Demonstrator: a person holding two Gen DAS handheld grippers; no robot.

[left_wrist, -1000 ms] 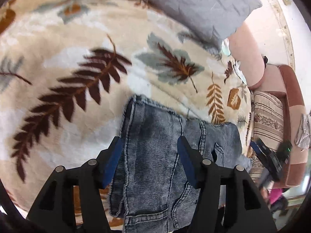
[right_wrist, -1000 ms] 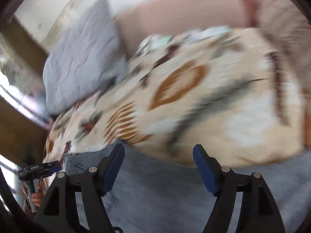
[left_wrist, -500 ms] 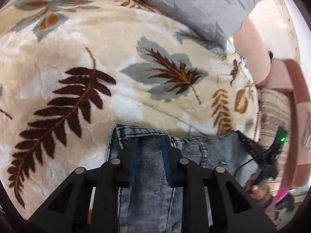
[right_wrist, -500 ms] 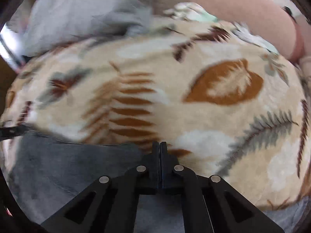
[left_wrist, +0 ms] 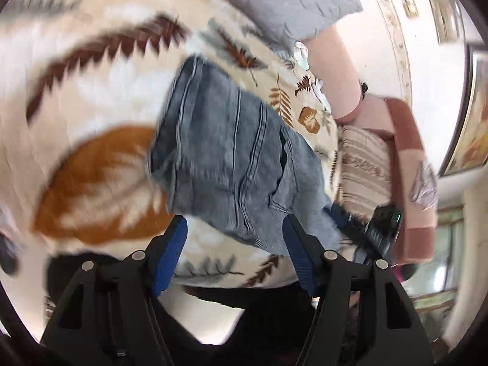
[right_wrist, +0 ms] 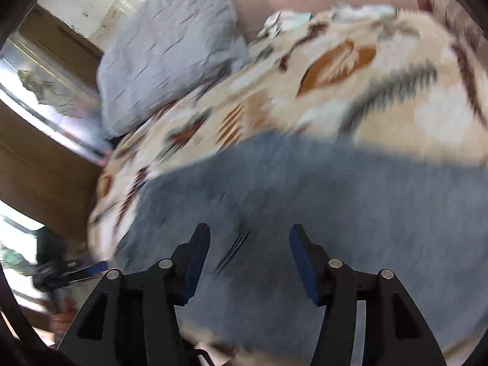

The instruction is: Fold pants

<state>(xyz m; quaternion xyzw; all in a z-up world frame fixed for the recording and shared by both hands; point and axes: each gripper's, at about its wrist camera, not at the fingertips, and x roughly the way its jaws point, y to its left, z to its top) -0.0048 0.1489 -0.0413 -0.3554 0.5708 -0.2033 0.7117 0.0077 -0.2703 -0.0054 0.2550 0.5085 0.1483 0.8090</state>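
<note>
The blue denim pants (left_wrist: 231, 158) lie folded in a thick stack on the leaf-patterned blanket (left_wrist: 91, 91). My left gripper (left_wrist: 235, 222) hovers at the stack's near edge, its jaws opening, and the blue pads (left_wrist: 170, 253) press on nothing. In the right wrist view the pants (right_wrist: 305, 198) are a blurred blue-grey sheet under my right gripper (right_wrist: 250, 233), whose jaws are also opening with no cloth pinched. Each gripper shows in the other's view: the right gripper (left_wrist: 375, 228) at the pants' right end, the left gripper (right_wrist: 70, 271) at the lower left.
A grey quilted pillow (left_wrist: 289, 0) (right_wrist: 164, 55) lies at the far end of the blanket (right_wrist: 335, 91). A pink padded bolster (left_wrist: 332, 61) runs along the far side, and a striped cushion (left_wrist: 363, 167) sits beyond the pants on the right. The blanket's near edge drops off below the left gripper.
Both grippers were open, then shut on the denim edge half a second ago. Now both have let go and drawn back, leaving the pants folded on the blanket.
</note>
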